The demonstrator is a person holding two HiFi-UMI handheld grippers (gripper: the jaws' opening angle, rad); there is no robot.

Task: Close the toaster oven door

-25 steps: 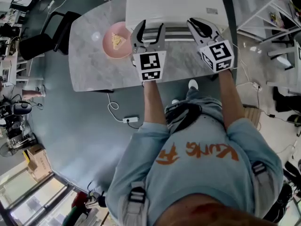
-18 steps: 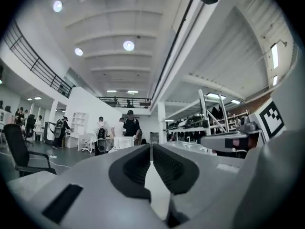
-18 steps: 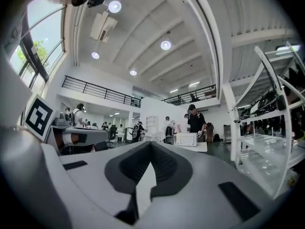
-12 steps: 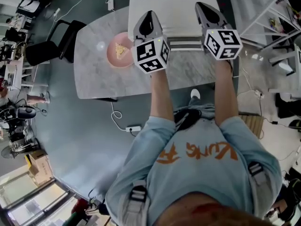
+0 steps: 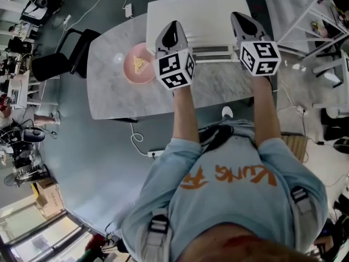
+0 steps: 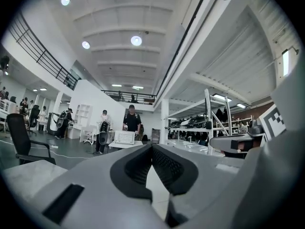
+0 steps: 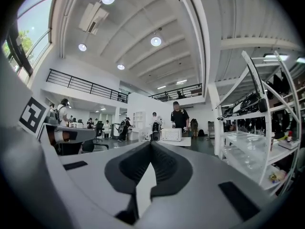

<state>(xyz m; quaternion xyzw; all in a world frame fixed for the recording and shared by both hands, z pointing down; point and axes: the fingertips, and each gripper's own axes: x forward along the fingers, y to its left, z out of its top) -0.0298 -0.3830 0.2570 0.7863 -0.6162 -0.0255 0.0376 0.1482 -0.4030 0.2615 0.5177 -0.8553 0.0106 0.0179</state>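
the white toaster oven (image 5: 197, 15) is sitting at the far edge of the marble table (image 5: 109, 94), with its striped front edge showing between the two raised grippers. no brand or label is reading clearly on it from above, and whether its door is shut cannot be told.

the left gripper (image 5: 174, 25) is hovering over the oven's near left corner, its jaws pressed fully together with nothing between them. the right gripper (image 5: 239, 17) is hovering over the near right corner, likewise clamped closed and empty.

the marker cubes, left (image 5: 175, 70) and right (image 5: 260, 58), are showing black-and-white square codes, not words.

a pink plate (image 5: 130, 74) carrying a food piece (image 5: 140, 63) is lying just left of the oven.

orange lettering (image 5: 229, 174) is running across the person's light blue shirt, upside down and not clearly readable.
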